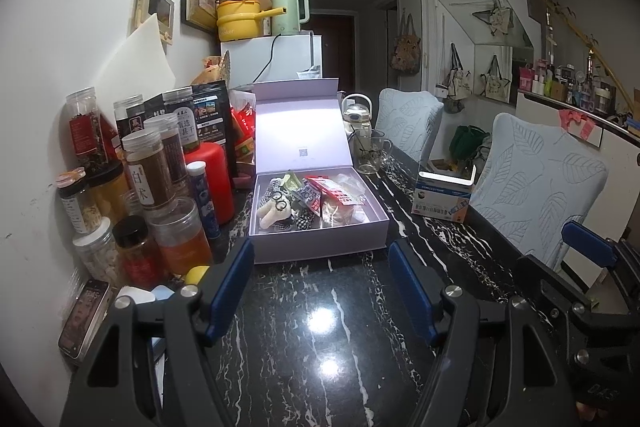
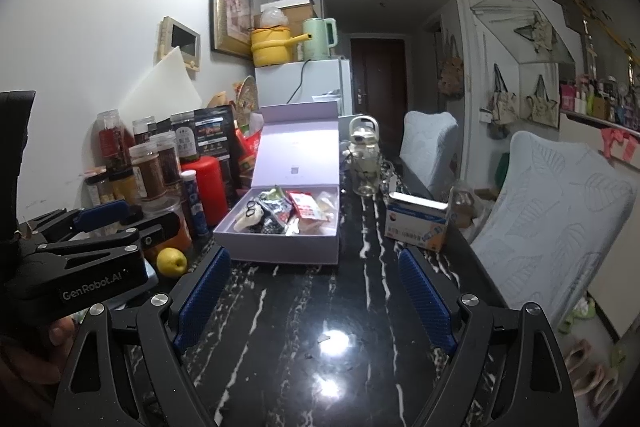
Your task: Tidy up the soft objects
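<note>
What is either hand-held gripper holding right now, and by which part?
Nothing. The left hand-held gripper and right hand-held gripper are both open over the black marble-patterned table, short of the open lavender cardboard box of soft items.

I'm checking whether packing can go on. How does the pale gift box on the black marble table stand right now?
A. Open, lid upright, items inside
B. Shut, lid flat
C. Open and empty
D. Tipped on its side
A: the gift box has its lid standing upright, with a plush toy and packets inside.

Box (image 1: 318, 239) mid-table (image 1: 320, 307) — jars (image 1: 148, 171) left, carton (image 1: 442, 197) right, glass jug (image 1: 366, 143) behind.
</note>
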`<state>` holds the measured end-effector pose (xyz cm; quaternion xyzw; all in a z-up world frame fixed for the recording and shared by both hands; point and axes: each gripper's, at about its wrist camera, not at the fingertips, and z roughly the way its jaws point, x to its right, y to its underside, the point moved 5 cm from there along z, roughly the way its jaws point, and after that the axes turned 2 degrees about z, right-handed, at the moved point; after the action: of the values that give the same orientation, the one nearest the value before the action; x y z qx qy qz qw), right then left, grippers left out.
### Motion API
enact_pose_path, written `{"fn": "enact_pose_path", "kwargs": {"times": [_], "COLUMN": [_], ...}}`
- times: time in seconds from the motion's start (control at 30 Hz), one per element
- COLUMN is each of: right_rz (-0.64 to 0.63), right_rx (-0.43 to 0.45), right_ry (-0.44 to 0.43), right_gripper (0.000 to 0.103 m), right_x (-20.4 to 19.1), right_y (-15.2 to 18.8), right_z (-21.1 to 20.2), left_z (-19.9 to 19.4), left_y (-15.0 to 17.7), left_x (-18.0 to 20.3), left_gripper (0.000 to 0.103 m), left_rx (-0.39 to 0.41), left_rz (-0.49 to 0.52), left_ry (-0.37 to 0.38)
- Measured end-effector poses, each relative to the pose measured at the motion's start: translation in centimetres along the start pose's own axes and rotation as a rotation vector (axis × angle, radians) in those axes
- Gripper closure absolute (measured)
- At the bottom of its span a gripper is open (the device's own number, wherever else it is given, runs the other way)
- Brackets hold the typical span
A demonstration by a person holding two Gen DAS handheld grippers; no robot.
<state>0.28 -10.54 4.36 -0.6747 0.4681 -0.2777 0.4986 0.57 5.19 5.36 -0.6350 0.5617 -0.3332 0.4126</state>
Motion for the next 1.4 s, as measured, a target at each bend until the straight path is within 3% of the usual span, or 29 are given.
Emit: {"fn": "enact_pose_path", "kwargs": {"times": [1.4], "right_rz": [-0.005], "right_rx": [-0.028], "right_ry": [0.018], "right_gripper": [0.016], "right_x": [0.5], "right_y": [0.9], "right_z": [0.8], "left_z": [0.8], "left_y": [1.3], "left_x": [-0.2], "left_gripper": [0.034], "left_rx": [-0.042], "left_rz": [0.005], "left_ry": [-0.005]}}
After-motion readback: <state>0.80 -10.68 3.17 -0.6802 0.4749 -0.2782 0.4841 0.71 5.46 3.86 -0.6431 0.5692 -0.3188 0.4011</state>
